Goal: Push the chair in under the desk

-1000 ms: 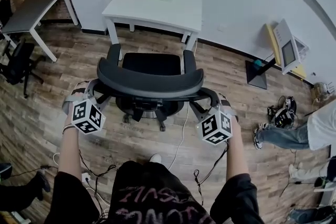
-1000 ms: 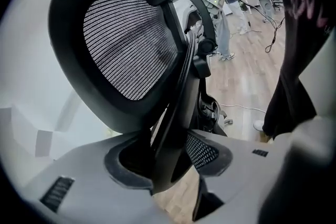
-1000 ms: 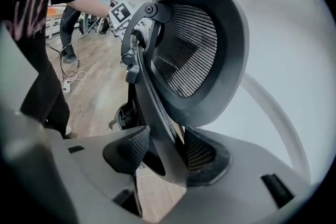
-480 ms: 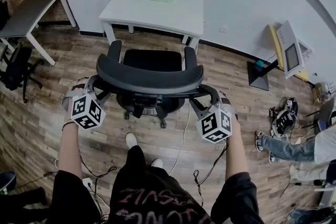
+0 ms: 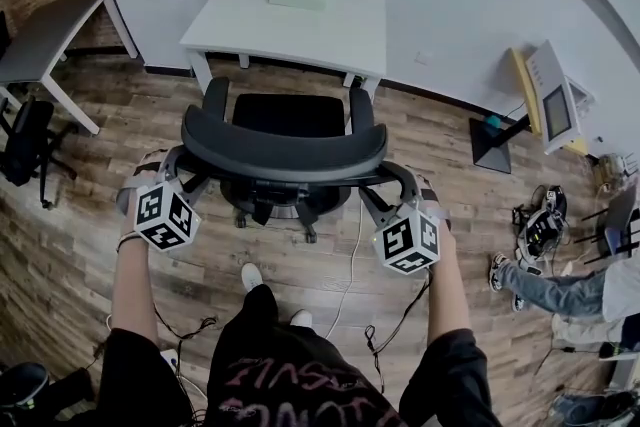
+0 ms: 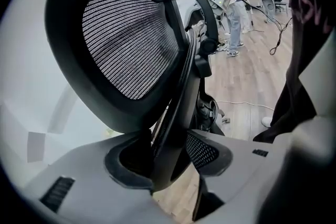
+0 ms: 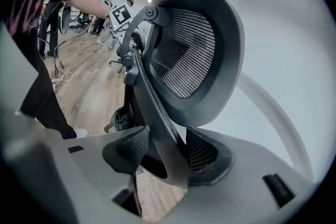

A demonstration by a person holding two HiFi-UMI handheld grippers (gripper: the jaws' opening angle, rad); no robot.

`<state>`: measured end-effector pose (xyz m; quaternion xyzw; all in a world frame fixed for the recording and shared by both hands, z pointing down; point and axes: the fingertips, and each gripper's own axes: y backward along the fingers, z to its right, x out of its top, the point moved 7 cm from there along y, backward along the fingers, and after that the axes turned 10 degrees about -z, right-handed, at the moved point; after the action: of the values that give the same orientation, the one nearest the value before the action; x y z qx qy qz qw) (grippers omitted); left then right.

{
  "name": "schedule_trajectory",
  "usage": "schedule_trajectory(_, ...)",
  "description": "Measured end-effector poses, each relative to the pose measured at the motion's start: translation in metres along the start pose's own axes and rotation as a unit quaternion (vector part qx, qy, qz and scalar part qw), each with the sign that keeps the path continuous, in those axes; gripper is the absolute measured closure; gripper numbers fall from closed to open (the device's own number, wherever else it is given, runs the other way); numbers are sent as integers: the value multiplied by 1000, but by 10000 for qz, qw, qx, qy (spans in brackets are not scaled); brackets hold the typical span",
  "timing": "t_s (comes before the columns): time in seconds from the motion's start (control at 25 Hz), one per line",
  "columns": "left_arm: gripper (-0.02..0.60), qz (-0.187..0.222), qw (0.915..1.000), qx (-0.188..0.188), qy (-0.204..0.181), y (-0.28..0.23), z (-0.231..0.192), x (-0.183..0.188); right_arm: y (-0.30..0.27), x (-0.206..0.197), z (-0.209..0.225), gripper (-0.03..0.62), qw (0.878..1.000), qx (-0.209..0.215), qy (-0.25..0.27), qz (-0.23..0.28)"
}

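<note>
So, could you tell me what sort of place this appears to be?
Probably an office or lab workspace: a white desk, a black mesh office chair, a second grey desk and loose cables on wood flooring.

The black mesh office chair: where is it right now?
In the head view the black mesh office chair stands mid-frame on the wood floor, just short of the white desk beyond it, not yet under it.

Nothing could be read with certainty. Two lines of pink lettering crossed the person's black shirt, upside down in the head view and too distorted to make out. The cubes on the left gripper and right gripper bore only black-and-white square patterns.
</note>
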<state>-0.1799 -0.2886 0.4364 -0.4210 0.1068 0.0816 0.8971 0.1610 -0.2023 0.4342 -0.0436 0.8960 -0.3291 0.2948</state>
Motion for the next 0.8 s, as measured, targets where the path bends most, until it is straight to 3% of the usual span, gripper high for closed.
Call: schedule_trajectory(0.8,374,-181,9993,-321,4,4,5,11,-2,-9,4,372,9999,-29,-28,106)
